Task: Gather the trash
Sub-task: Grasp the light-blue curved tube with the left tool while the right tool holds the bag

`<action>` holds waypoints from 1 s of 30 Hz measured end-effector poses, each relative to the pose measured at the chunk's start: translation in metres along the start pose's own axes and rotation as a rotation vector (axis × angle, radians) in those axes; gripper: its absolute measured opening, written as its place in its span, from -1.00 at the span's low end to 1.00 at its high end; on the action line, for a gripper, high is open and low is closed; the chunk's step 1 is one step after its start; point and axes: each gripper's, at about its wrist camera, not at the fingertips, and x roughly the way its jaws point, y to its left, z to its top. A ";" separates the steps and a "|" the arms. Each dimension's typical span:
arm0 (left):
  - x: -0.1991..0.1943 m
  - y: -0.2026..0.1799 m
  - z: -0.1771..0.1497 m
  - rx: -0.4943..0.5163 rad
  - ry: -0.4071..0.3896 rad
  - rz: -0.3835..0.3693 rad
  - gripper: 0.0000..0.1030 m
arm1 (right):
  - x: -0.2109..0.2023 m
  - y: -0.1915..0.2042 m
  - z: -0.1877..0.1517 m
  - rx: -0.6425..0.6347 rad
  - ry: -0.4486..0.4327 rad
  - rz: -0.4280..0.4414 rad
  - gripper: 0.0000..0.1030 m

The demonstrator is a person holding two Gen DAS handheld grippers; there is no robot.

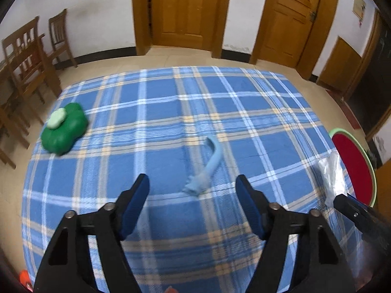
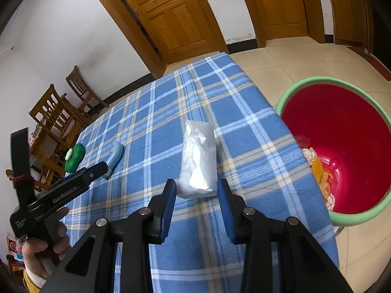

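A crumpled white plastic wrapper (image 2: 199, 157) lies on the blue plaid tablecloth (image 2: 156, 112). My right gripper (image 2: 196, 191) is open, with a pad on each side of the wrapper's near end. The wrapper also shows at the right edge of the left wrist view (image 1: 332, 173). A light blue twisted scrap (image 1: 207, 168) lies mid-table, just ahead of my open, empty left gripper (image 1: 193, 183); it also shows in the right wrist view (image 2: 116, 155). A red bin with a green rim (image 2: 342, 151) stands off the table's right edge and holds orange and clear wrappers (image 2: 317, 168).
A green flower-shaped object with a pale cap (image 1: 64, 127) sits at the table's far left. Wooden chairs (image 1: 27, 56) stand left of the table. Wooden doors (image 1: 183, 9) line the far wall. The left gripper (image 2: 61, 190), in a hand, appears in the right wrist view.
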 end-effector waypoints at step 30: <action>-0.013 -0.041 -0.004 0.079 -0.051 -0.110 -0.69 | -0.036 -0.032 -0.002 0.040 -0.070 -0.001 -0.26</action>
